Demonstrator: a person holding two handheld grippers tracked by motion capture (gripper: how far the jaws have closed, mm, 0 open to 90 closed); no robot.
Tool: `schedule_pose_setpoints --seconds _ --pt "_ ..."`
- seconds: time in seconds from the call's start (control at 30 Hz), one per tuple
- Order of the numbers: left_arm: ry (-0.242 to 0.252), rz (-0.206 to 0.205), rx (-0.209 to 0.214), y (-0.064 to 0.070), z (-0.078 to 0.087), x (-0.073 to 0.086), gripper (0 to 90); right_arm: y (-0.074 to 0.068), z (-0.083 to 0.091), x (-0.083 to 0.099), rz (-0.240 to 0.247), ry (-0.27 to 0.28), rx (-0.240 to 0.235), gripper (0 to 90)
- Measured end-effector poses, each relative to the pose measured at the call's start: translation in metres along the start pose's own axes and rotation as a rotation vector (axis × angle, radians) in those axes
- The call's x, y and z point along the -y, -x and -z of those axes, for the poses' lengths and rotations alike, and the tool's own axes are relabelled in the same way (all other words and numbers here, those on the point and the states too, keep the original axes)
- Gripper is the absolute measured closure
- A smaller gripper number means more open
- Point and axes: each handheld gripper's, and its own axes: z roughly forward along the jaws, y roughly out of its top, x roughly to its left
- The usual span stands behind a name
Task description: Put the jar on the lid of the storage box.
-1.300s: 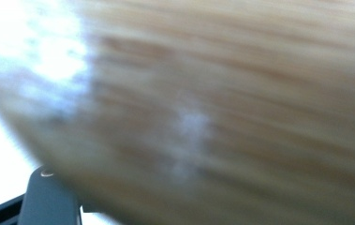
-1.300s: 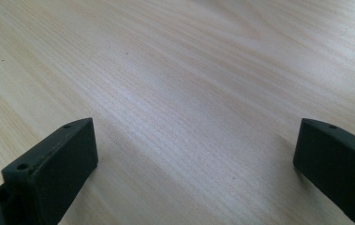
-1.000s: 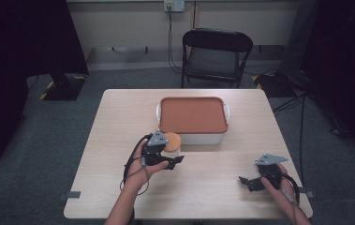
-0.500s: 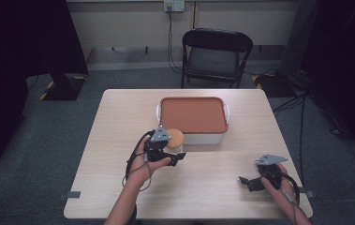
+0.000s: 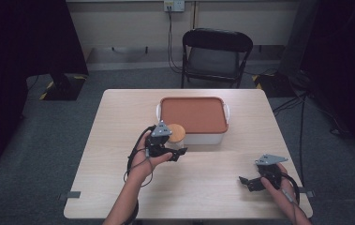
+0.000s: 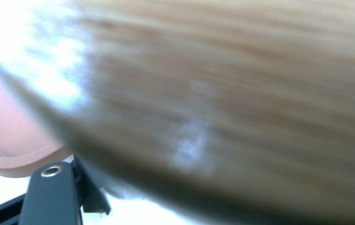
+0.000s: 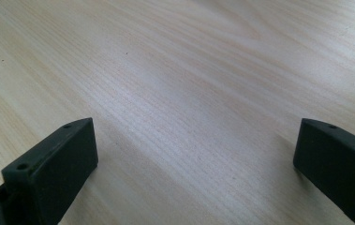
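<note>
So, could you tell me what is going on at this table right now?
A person holds a two-jaw gripper in each hand. The left gripper is at a small round wooden-lidded jar, right beside the white rectangular container with the terracotta lid. The right gripper rests open on the light wooden table, holding nothing.

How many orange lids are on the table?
2. The big rectangular lid sits on the white box mid-table. The small round lid tops a jar at the box's front-left corner, by the left gripper.

Black folding chair (image 5: 217, 56) behind table (image 5: 119, 122), wall outlet (image 5: 174, 5), perhaps cables
</note>
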Motion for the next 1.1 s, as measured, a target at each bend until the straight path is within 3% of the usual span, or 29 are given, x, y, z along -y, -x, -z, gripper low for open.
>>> schedule_pose_setpoints --seconds 1.1 --pt "0.017 -0.009 0.014 -0.006 0.004 -0.028 25.9 0.000 0.000 0.000 0.000 0.000 0.000 0.0"
